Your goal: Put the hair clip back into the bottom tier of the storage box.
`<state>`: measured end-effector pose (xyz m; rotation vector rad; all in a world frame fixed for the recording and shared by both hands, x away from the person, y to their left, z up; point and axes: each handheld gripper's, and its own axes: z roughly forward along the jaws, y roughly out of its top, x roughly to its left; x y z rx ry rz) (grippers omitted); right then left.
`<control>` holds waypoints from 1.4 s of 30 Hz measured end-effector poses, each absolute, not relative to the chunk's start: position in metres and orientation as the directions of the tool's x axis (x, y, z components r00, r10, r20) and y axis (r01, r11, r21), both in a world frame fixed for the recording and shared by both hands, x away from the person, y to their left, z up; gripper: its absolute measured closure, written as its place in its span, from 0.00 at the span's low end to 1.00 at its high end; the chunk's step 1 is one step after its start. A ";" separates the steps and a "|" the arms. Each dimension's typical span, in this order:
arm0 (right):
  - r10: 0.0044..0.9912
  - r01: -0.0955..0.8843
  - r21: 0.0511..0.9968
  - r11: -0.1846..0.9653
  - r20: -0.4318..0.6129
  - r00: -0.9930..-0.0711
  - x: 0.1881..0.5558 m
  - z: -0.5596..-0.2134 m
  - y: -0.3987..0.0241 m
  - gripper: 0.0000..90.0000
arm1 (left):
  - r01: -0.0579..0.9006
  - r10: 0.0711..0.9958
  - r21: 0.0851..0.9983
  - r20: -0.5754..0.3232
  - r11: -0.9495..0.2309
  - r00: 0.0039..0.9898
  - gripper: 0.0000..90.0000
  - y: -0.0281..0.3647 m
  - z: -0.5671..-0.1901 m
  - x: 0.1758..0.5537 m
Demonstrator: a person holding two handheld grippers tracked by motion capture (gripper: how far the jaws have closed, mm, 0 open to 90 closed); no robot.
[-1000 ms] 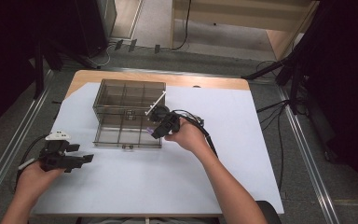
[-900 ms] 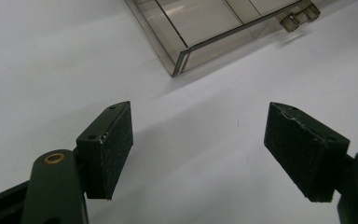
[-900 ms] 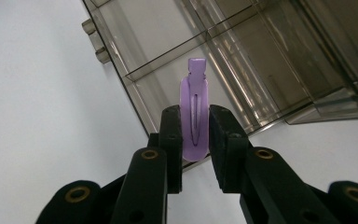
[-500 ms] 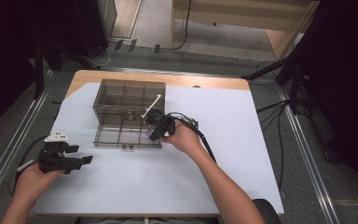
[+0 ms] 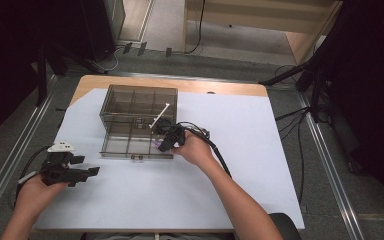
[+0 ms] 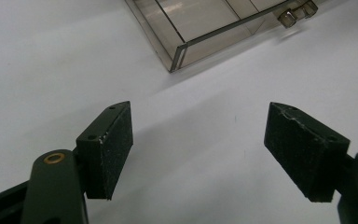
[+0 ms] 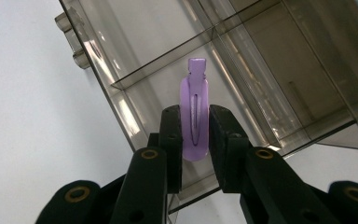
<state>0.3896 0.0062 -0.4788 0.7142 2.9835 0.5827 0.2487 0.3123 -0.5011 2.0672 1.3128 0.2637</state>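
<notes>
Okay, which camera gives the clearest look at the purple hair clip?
The right gripper view: the purple hair clip sits close up, clamped between the right hand-held gripper jaws over the clear divided box. The high view shows it as a tiny purple speck at that gripper's tip.

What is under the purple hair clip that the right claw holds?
Under the purple hair clip, gripped by the right claw, lies an empty compartment of the open clear drawer. The claw hides that compartment's nearest part.
</notes>
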 end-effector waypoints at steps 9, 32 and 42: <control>0.437 0.429 0.354 0.831 0.060 -0.897 0.390 -0.482 0.009 0.86 | 0.729 0.862 0.627 -0.175 -0.274 0.475 0.27 0.313 -0.501 0.248; 0.426 0.419 0.336 0.844 0.055 -0.903 0.389 -0.488 0.012 0.86 | 0.730 0.863 0.627 -0.175 -0.273 0.473 0.27 0.313 -0.501 0.248; 0.430 0.427 0.330 0.842 0.068 -0.901 0.390 -0.488 0.012 0.84 | 0.731 0.865 0.626 -0.174 -0.272 0.471 0.27 0.313 -0.501 0.248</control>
